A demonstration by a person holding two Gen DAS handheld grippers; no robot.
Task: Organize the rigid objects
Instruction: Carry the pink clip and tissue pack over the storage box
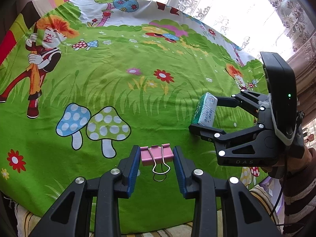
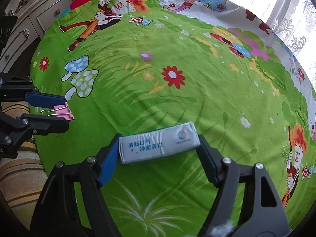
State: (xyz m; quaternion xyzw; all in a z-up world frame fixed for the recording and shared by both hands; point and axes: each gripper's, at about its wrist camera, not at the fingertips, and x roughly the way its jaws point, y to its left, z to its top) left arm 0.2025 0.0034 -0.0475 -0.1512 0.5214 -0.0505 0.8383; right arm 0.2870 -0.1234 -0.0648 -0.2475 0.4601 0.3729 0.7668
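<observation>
A pink binder clip (image 1: 157, 156) with wire handles sits between the blue pads of my left gripper (image 1: 157, 152), which is shut on its two ends near the table's front edge. The right wrist view shows the same clip (image 2: 65, 111) in the left gripper (image 2: 67, 111) at the far left. A small white and green box (image 2: 159, 143) with blue print lies crosswise between the fingers of my right gripper (image 2: 158, 144). Both pads touch the box's short ends. From the left wrist view, the box (image 1: 205, 110) and the right gripper (image 1: 204, 114) are at the right, low over the cloth.
A bright green cartoon tablecloth (image 1: 138, 102) with mushrooms and flowers covers the round table. A striped fabric (image 2: 17, 169) lies below the table's near edge. A pale drawer cabinet (image 2: 39, 15) stands at the far left, and lace curtains (image 1: 227, 4) hang behind the table.
</observation>
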